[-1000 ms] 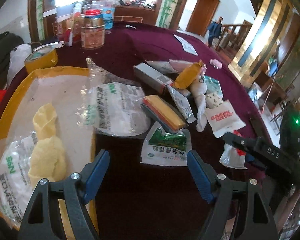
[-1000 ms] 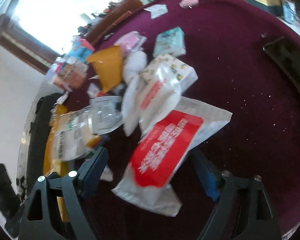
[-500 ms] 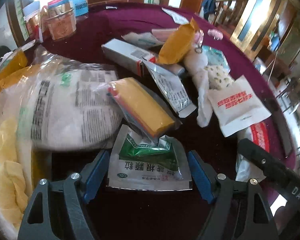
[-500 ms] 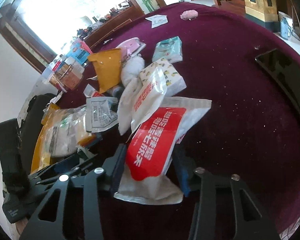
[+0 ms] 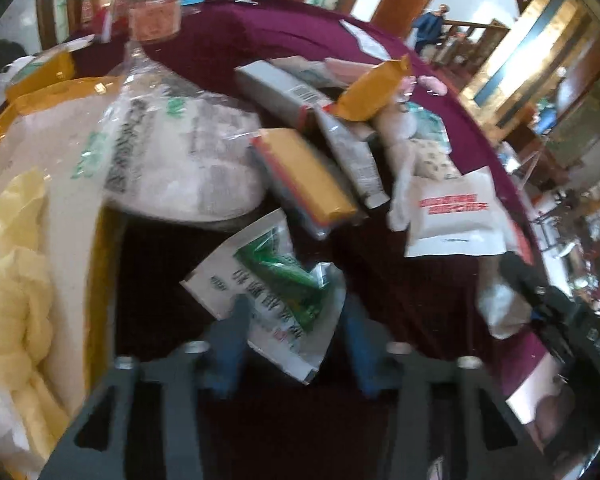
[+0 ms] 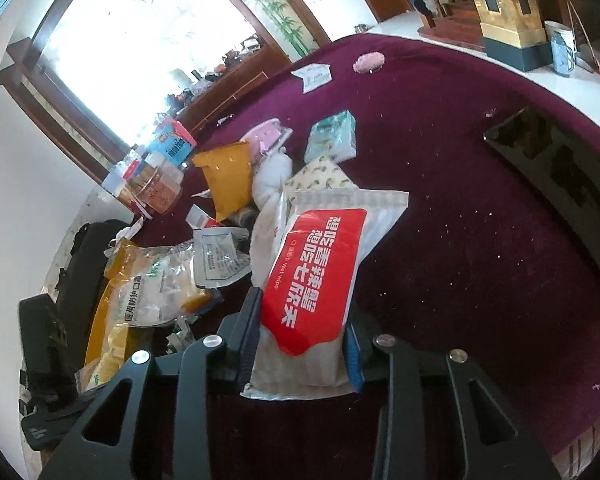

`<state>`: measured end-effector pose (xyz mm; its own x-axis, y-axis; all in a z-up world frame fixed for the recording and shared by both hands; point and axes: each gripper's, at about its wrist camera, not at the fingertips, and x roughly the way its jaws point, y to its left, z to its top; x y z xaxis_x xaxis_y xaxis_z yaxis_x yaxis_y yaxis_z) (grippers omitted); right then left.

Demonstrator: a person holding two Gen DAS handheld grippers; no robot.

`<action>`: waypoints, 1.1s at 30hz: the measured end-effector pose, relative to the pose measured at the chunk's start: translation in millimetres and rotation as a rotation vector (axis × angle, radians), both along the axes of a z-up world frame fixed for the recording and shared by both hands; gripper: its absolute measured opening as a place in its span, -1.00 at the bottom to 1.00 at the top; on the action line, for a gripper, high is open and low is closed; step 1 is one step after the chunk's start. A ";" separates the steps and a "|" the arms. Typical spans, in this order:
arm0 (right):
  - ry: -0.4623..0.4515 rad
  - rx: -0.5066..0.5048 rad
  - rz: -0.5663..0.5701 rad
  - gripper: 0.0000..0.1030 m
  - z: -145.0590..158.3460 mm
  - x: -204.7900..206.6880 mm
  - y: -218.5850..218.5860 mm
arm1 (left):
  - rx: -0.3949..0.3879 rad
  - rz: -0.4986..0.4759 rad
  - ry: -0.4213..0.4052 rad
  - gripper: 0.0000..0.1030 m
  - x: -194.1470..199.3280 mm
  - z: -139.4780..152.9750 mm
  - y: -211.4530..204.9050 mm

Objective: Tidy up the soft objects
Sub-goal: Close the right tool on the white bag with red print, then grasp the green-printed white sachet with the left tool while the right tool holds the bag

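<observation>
While your right gripper [image 6: 300,344] pinches the glossy red-and-white wet-wipe pack [image 6: 320,276], your left gripper's [image 5: 296,344] jaws, just closing, straddle a crinkled green-and-white sachet [image 5: 272,292] at twelve o'clock.

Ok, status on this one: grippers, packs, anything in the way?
Right gripper closing, clamped on wet-wipe pack. Left gripper closing around green sachet, grip unclear. Pile of packets just beyond.

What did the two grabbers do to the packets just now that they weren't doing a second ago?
The right gripper has been closing and now squeezes the red wet wipe pack, which lay loose between open jaws before. The left gripper came down over the green-and-white sachet; its jaws have been closing around it, though blur hides whether they press it. The pile of packets and the yellow tray stayed put.
</observation>
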<state>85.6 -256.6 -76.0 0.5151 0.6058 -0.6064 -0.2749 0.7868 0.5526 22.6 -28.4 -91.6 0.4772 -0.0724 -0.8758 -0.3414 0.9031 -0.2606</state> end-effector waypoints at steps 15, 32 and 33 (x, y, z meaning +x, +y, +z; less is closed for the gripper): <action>-0.103 0.029 0.047 -0.32 17.3 -20.7 8.8 | -0.229 0.071 -0.070 0.42 20.1 -3.0 26.9; -0.070 0.019 0.067 -0.32 8.3 -16.6 14.1 | -0.138 0.027 -0.138 0.51 10.4 15.4 20.9; -0.069 0.016 0.066 -0.32 7.9 -16.0 14.4 | -0.144 0.010 -0.136 0.51 17.5 12.9 20.5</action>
<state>69.6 -242.2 -68.1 0.5140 0.6488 -0.5611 -0.3631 0.7572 0.5430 40.1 -8.0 -78.7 0.5917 -0.1875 -0.7841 -0.3025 0.8498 -0.4316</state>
